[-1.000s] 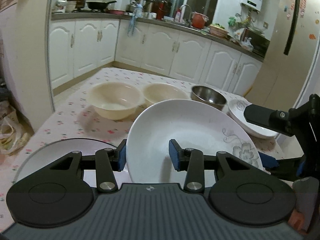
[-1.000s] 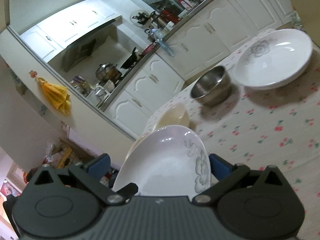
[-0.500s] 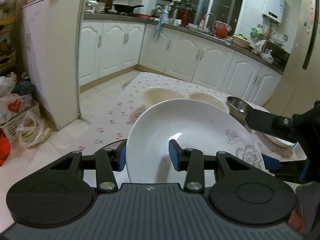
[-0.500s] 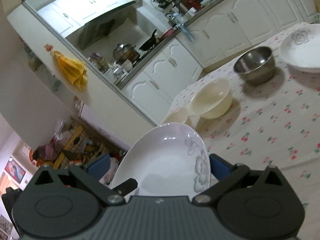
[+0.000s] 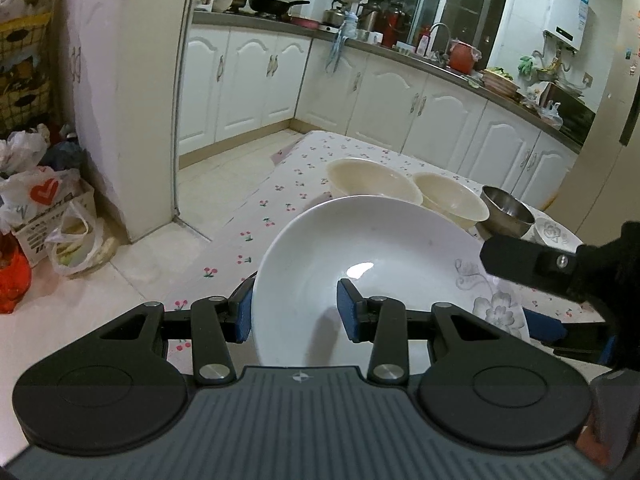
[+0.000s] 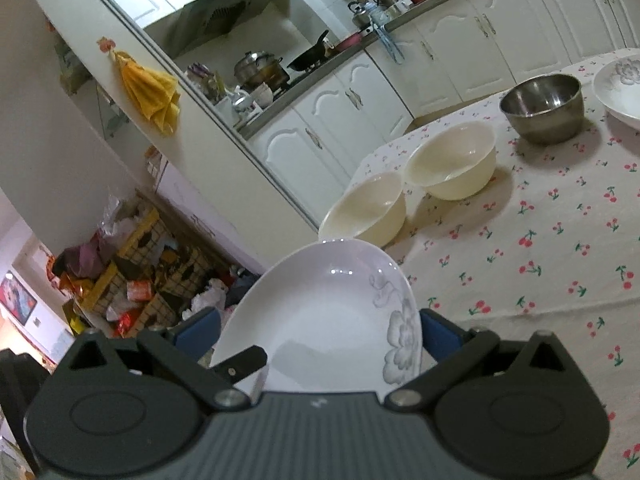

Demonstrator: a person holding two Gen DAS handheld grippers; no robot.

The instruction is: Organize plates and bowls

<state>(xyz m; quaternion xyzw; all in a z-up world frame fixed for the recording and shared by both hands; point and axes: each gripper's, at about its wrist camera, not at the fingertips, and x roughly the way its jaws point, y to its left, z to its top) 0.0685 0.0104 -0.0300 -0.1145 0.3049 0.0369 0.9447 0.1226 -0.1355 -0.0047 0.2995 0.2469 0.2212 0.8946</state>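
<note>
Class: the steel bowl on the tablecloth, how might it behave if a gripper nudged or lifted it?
The steel bowl looks thin-walled, so probably light and stiff. Its shiny sides may slip between pads. Its wide mouth over a narrower base suggests sliding on the tablecloth rather than tipping.

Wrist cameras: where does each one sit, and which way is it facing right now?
Left wrist: on the left gripper, looking over the held white plate to the cream bowls and kitchen cabinets; the right gripper shows at right.
Right wrist: on the right gripper, tilted, looking across the plate at the tablecloth; the other gripper's finger shows.
Shared: plate, cream bowls, steel bowl.
</note>
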